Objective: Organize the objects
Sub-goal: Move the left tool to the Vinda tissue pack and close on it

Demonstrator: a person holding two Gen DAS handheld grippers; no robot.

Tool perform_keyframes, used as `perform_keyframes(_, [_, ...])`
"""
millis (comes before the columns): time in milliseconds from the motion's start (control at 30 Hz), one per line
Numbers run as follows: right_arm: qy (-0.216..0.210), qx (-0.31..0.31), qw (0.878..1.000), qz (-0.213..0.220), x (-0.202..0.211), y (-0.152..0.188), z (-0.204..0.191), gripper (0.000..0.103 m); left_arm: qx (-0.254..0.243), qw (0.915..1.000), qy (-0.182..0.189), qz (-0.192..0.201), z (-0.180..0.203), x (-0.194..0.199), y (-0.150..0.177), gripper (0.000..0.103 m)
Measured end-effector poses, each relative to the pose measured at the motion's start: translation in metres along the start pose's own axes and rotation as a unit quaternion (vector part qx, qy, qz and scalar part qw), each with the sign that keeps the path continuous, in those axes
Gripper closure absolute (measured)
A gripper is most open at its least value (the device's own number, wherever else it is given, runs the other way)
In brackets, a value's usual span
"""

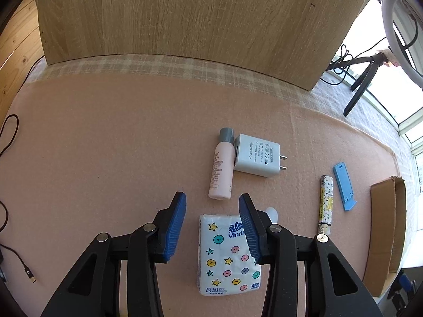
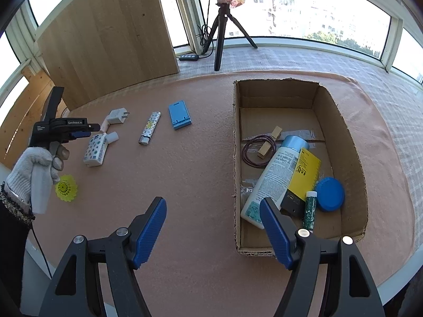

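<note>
Left wrist view: the left gripper [image 1: 212, 198] hangs over the pink cloth [image 1: 105, 145] with its jaws partly open and nothing between the pads. A tissue pack [image 1: 227, 261] printed with stars and smiley dots lies flat below the gap, its top right corner hidden by the right finger. Just beyond the tips lies a pink bottle [image 1: 221, 169] with a grey cap, touching a white charger [image 1: 256, 155]. Farther right lie a patterned lighter [image 1: 325, 203] and a blue phone stand [image 1: 343, 185], with the cardboard box [image 1: 388, 224] at the edge.

Right wrist view: the right gripper [image 2: 212, 211] holds its jaws wide apart and empty above bare cloth, just left of the cardboard box. Inside the box lie a white bottle [image 2: 275, 177], a yellow card [image 2: 304, 174], a blue lid [image 2: 330, 194], a green tube [image 2: 309, 208], a coiled band [image 2: 257, 150] and a wooden clip [image 2: 271, 141]. Far left, a gloved hand [image 2: 34, 166] holds the left gripper over the tissue pack; a yellow shuttlecock [image 2: 66, 187] lies near it.
</note>
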State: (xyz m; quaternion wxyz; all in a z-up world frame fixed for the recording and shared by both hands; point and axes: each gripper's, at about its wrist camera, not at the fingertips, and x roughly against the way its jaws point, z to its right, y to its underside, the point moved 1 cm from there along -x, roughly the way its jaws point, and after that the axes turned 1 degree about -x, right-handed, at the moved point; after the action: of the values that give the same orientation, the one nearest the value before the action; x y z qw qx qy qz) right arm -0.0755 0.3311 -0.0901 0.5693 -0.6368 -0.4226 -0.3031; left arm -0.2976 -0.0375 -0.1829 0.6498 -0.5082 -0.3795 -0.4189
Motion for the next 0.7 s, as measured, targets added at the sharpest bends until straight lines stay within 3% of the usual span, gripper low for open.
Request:
perform_keyframes(100, [0.000, 0.004, 1.000, -0.002, -0.001, 0.000, -0.002, 0.034, -0.005, 0.9999, 0.004, -0.011, 0.003, -0.003, 0.005, 0.067])
perform_keyframes(700, [-0.023, 0.030, 0.999, -0.002, -0.004, 0.003, -0.026, 0.034, -0.002, 0.9982, 0.053, -0.027, 0.021, 0.021, 0.096, 0.070])
